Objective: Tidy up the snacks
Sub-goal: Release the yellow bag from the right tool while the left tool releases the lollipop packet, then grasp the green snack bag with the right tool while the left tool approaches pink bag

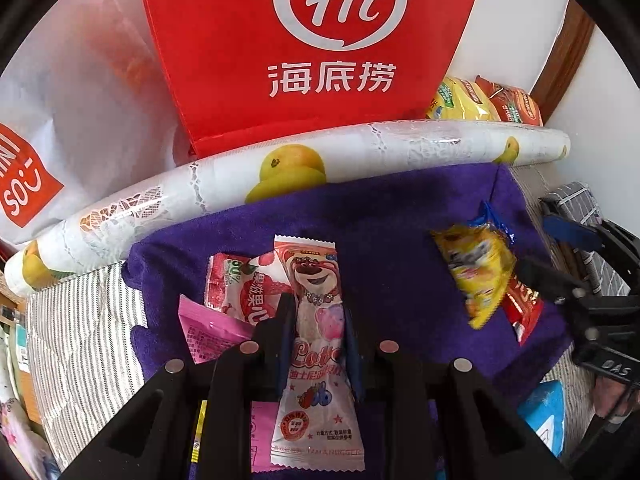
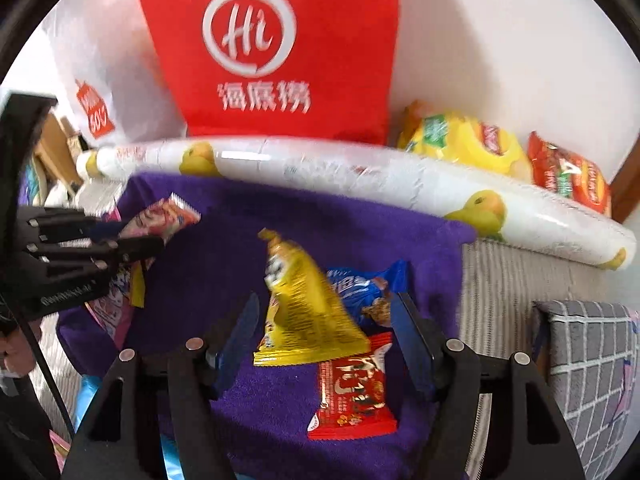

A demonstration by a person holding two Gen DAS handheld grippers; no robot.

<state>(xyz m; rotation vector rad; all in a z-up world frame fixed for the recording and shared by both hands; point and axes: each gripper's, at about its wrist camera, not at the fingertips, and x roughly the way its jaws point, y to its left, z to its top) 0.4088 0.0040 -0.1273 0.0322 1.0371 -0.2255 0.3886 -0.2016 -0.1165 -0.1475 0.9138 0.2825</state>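
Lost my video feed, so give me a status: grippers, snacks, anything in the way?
Left gripper shut on bear-print snack packet. Right gripper open, straddling yellow snack packet. Red packet and blue packet crowd it on purple towel.

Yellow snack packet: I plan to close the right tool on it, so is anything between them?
Nothing visible: the yellow snack packet lies between the open right tool fingers, overlapping a red packet.

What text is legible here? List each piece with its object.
"Hi" and "海底捞": red bag.
"Lotso": bear-print snack packet in the left gripper.
"果心": strawberry packet, partly read.
"DAS": right gripper body.
Yellow packet and red packet: too blurred.
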